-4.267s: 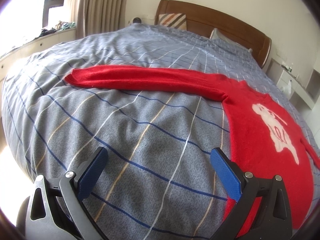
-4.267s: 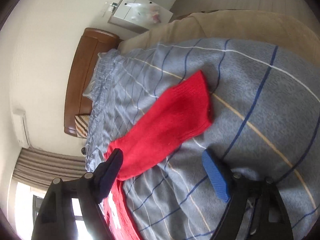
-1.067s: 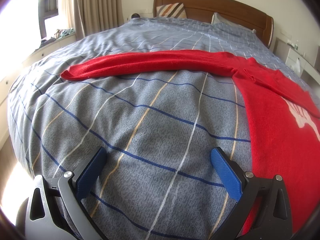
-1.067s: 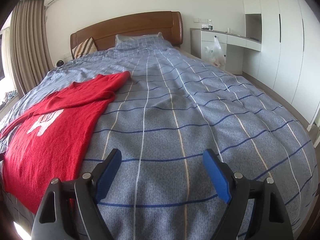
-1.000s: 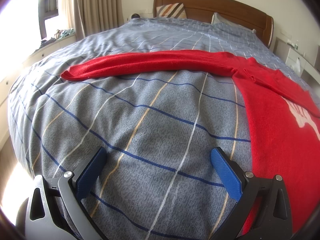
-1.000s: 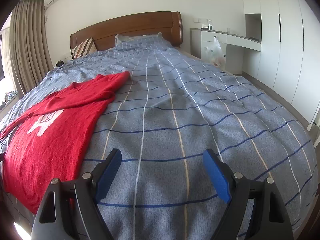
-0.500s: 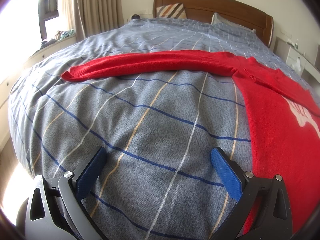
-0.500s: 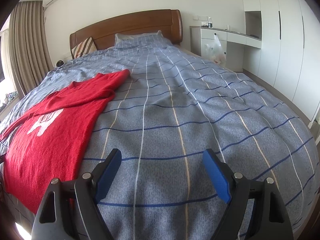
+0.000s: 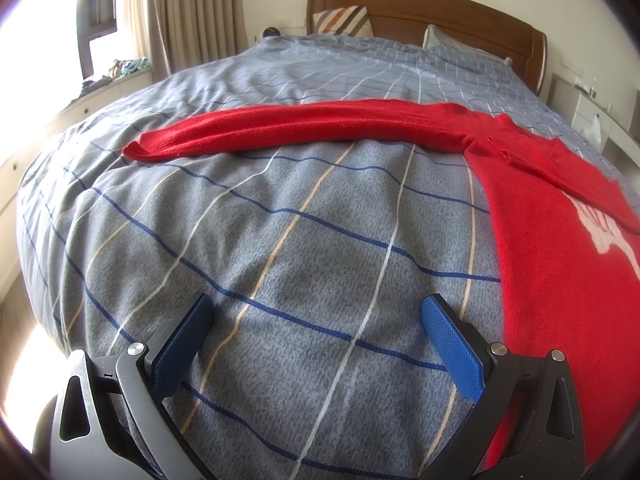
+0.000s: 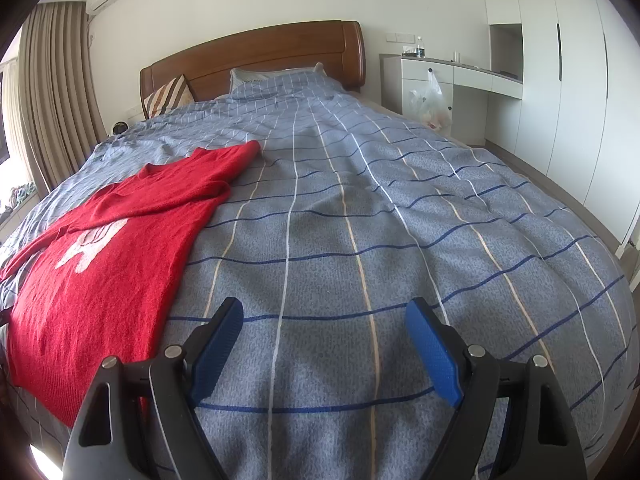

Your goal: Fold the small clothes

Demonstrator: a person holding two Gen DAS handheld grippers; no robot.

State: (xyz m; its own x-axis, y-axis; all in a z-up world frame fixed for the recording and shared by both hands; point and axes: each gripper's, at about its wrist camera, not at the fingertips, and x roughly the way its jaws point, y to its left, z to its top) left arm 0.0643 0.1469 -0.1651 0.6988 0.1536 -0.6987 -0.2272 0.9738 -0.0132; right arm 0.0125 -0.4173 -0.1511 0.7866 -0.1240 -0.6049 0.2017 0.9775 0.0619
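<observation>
- The red sweater [image 9: 560, 240] lies flat, face up, on the bedspread [image 9: 280, 220], near the foot end of the bed.
- Its one sleeve [image 9: 304, 128] stretches straight out sideways across the cover; in the right wrist view the other sleeve [image 10: 224, 164] runs up toward the headboard [image 10: 256, 60].
- The sweater is a fuzzy knit with a white figure [image 10: 92, 244] on the chest; no letters can be read on it.
- The bedspread is a grey-blue woven cloth crossed by dark blue, white and tan lines, softly rumpled.
- The headboard is polished brown wood; a striped cushion [image 9: 344, 20] leans on it.
- The left gripper [image 9: 316, 320] hangs wide apart over bare cover just beside the sweater's hem, holding nothing.
- The right gripper [image 10: 324, 320] is likewise spread wide and empty, its blue textured pads [image 10: 432, 356] over the cover.
</observation>
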